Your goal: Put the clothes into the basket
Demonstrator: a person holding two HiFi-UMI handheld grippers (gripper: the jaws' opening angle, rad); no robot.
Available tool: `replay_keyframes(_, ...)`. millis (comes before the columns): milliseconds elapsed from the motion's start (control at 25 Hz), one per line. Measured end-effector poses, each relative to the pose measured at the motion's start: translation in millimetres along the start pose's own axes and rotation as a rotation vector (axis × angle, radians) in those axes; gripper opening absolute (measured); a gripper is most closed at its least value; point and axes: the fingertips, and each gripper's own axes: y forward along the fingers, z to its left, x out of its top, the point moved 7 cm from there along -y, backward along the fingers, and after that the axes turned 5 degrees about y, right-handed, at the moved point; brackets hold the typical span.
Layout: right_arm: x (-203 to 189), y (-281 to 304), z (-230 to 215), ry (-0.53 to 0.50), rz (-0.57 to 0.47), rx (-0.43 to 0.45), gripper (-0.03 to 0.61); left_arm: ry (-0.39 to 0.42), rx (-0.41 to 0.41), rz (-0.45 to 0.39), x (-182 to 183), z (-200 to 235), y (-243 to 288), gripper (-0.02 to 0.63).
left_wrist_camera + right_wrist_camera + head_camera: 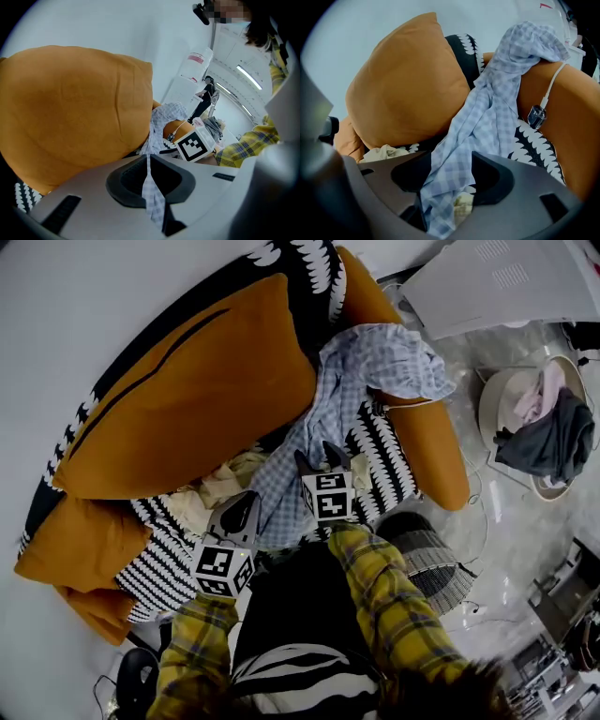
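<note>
Blue-and-white checked cloth shirt (375, 381) lies draped over the orange armrest (436, 456) and down onto the black-and-white patterned seat (373, 454) of the round chair, well apart from the round white basket (487, 399) on the floor at right. That basket already holds a dark grey garment (553, 442) and a pink one (539, 395). The left gripper (149, 161) is clamped on a thin fold of the shirt. The right gripper (450, 173) has its jaws spread, with shirt cloth lying loosely between them, unpinched. A crumpled cream garment (220, 484) also lies on the seat, so I judge the task part done: both pieces have yet to be lifted and carried over.
</note>
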Motion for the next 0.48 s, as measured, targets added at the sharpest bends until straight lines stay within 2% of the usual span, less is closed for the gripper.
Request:
replay_keyframes(320,-14.9,23.7,-4.1,0.016,0.074,-0.047,0.263,-0.015,-0.005,0.029,-9.5,5.9,12.3,0.035)
replay_keyframes(480,-14.5,25.4,-4.2,0.028,0.097,-0.048,0.168,-0.012,-0.007,0.025,-7.7,4.5,14.1,0.035)
